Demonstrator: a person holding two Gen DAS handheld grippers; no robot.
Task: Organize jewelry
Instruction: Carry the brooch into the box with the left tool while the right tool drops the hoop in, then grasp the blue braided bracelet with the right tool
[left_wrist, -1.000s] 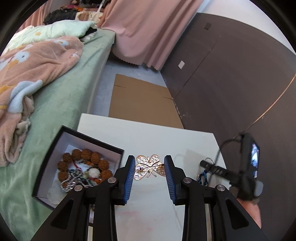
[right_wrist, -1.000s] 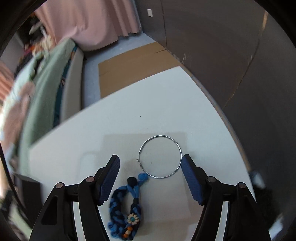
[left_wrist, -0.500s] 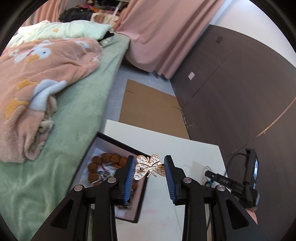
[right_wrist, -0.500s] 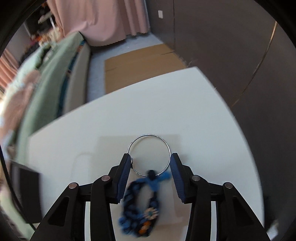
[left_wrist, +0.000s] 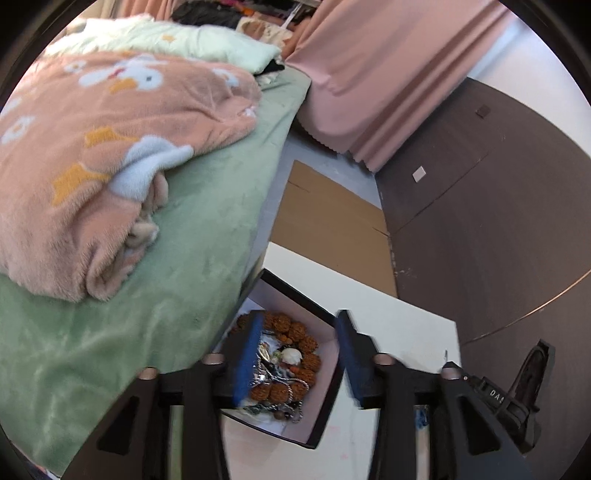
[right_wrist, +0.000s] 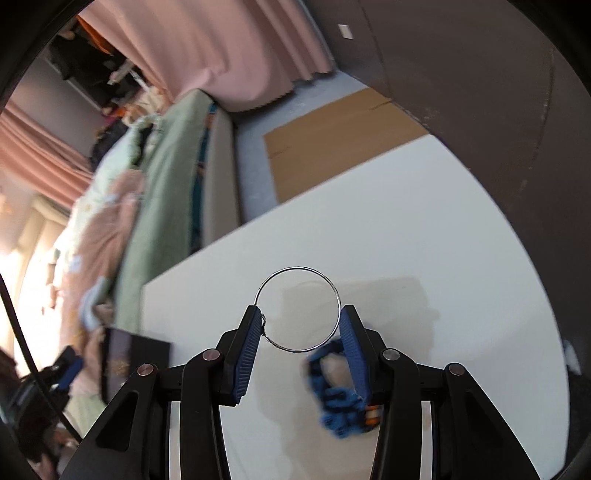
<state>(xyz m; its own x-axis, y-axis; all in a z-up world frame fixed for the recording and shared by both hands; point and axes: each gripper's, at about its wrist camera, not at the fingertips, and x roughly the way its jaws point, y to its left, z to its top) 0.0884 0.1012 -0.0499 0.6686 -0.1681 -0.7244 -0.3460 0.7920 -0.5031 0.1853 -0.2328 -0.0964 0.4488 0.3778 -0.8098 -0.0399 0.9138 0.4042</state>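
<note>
two grippers seen. left gripper (left_wrist: 301, 354) spread wide, nothing between its pads, hovering over black jewelry box (left_wrist: 325, 417) of beads. right gripper (right_wrist: 300, 334) pinching silver hoop (right_wrist: 297, 308) above white table (right_wrist: 406, 240); blue bracelet (right_wrist: 338, 402) lies below.

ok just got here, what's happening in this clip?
A person with two handheld grippers is sorting jewelry into a black box at the white table's edge by the bed. The left gripper hangs open over the box, which holds a brown bead bracelet and tangled silver chains. The right gripper is closed on a thin silver hoop, apparently lifted off the table, with a blue braided bracelet below it.
</note>
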